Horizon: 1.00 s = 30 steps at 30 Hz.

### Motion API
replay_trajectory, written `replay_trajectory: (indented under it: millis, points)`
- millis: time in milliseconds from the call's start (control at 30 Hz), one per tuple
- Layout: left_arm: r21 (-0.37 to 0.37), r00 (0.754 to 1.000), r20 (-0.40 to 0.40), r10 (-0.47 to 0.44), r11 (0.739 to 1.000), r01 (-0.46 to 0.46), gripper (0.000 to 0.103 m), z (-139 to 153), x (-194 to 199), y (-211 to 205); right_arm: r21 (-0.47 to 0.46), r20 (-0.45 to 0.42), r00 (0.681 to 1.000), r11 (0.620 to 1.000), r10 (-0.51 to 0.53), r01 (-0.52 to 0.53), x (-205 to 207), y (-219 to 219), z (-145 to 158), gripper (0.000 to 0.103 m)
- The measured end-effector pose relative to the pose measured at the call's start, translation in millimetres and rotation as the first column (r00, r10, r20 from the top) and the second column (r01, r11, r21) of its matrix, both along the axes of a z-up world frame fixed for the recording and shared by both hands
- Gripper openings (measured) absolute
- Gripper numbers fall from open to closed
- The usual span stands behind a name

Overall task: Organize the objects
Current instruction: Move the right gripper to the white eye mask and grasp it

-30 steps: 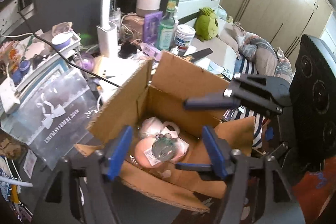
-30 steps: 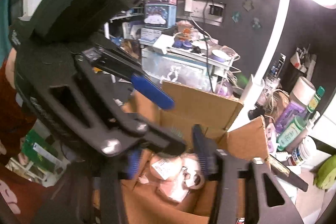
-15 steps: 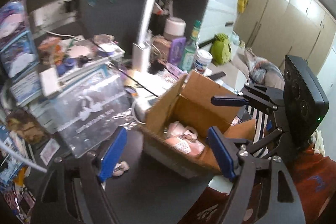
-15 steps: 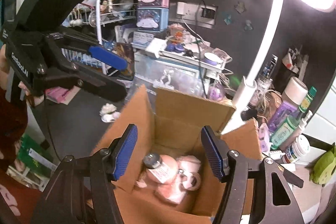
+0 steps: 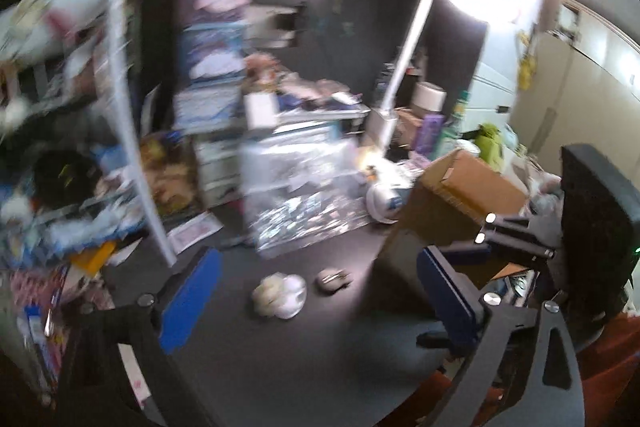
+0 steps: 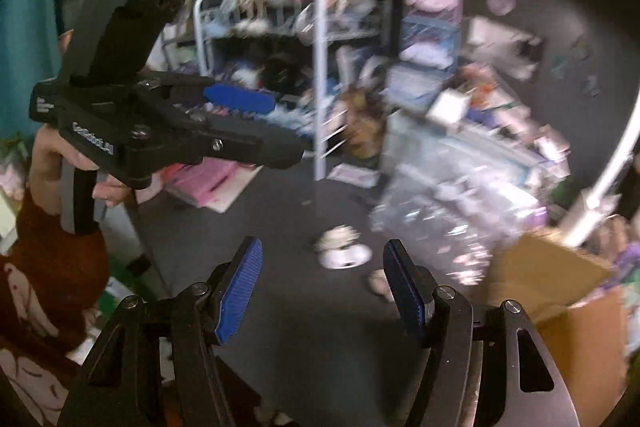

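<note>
A small white and cream object (image 5: 280, 295) lies on the dark desk (image 5: 280, 367), with a small dark object (image 5: 333, 279) just right of it. In the right wrist view the white object (image 6: 343, 250) and a small pale one (image 6: 380, 285) lie ahead. The open cardboard box (image 5: 460, 195) stands at the right, and shows at the right edge of the right wrist view (image 6: 560, 291). My left gripper (image 5: 320, 311) is open and empty above the desk. My right gripper (image 6: 320, 291) is open and empty. Both views are blurred.
A white wire rack (image 6: 320, 75) with toys stands at the back left. Stacked boxes and a clear bag (image 5: 304, 187) fill the back. A bright lamp on a white pole (image 5: 404, 67) stands behind the box. The right gripper's body (image 5: 580, 227) is beside the box.
Both grippers have swung left, away from the box, towards the small objects on the dark desk. The box has shifted to the right edge of both views.
</note>
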<state>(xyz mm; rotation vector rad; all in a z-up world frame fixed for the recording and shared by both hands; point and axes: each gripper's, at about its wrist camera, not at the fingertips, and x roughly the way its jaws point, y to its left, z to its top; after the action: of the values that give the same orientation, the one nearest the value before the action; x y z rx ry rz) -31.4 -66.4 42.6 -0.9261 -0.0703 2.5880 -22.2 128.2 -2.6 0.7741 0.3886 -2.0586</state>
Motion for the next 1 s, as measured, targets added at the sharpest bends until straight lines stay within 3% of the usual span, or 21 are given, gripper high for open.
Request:
replay_trajectory:
  millis: [167,333,433,567,933,1000]
  points:
    - [-0.015,0.996,0.022,0.086,0.996,-0.086,0.097,-38,11,-33,0.022,0.174,0.985,1.0,-0.003,-0.001,-21,-39,-59,0.06]
    - [0.013,0.993,0.063,0.099,0.995,-0.1,0.097,-63,18,-49,0.074,0.228,0.968,0.993,-0.102,0.088,-51,-57,-117,0.06]
    - [0.004,0.99,0.07,0.12,0.993,-0.12,0.097,-72,21,-56,0.09,0.212,0.969,0.99,-0.128,0.111,-67,-66,-134,0.06]
    - [0.014,0.988,0.085,0.129,0.991,-0.13,0.097,-78,16,-62,0.158,0.121,0.979,0.977,-0.164,0.144,-82,-79,-147,0.06]
    - [0.0,0.984,0.096,0.149,0.989,-0.15,0.097,-81,14,-67,0.202,0.086,0.986,0.972,-0.14,0.121,-104,-94,-158,0.059]
    - [0.001,0.985,0.095,0.146,0.989,-0.147,0.097,-81,15,-67,0.203,0.095,0.986,0.973,-0.135,0.114,-103,-94,-158,0.054]
